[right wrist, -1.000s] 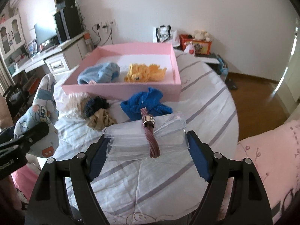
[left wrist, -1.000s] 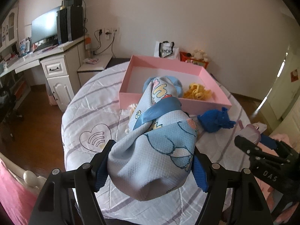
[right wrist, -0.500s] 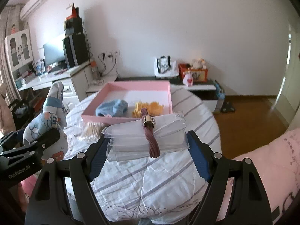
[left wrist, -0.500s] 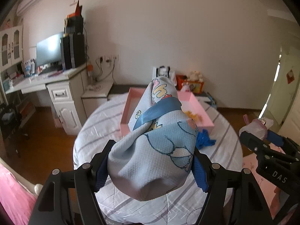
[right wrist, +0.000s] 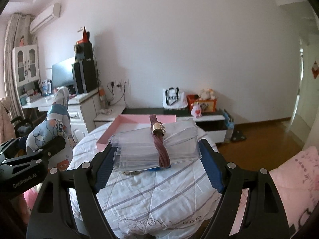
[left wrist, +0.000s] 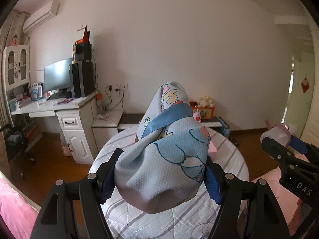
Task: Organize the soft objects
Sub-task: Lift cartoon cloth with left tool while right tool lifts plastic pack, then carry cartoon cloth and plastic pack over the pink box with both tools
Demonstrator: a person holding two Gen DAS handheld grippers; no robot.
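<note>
My left gripper [left wrist: 160,177] is shut on a light blue cartoon-print cloth bundle [left wrist: 167,151] tied with a blue ribbon, held high above the round table [left wrist: 225,149]. The bundle also shows at the left of the right wrist view [right wrist: 53,127]. My right gripper [right wrist: 156,155] is shut on a stack of clear plastic pouches [right wrist: 139,147] bound by a maroon band with a gold clasp. The pink box [right wrist: 121,126] sits on the table beyond both grippers; the pouches hide its inside. The right gripper also shows in the left wrist view [left wrist: 287,153].
The table has a white striped quilt [right wrist: 159,195]. A white desk with monitor and speakers [left wrist: 65,99] stands left. A low cabinet with a bag and toys [right wrist: 191,103] lines the far wall. Pink bedding [right wrist: 293,177] lies to the right. The wood floor [right wrist: 265,131] is around the table.
Both grippers have risen and tilted upward with their loads still held. The table and pink box have dropped lower in both views, and more wall and ceiling show.
</note>
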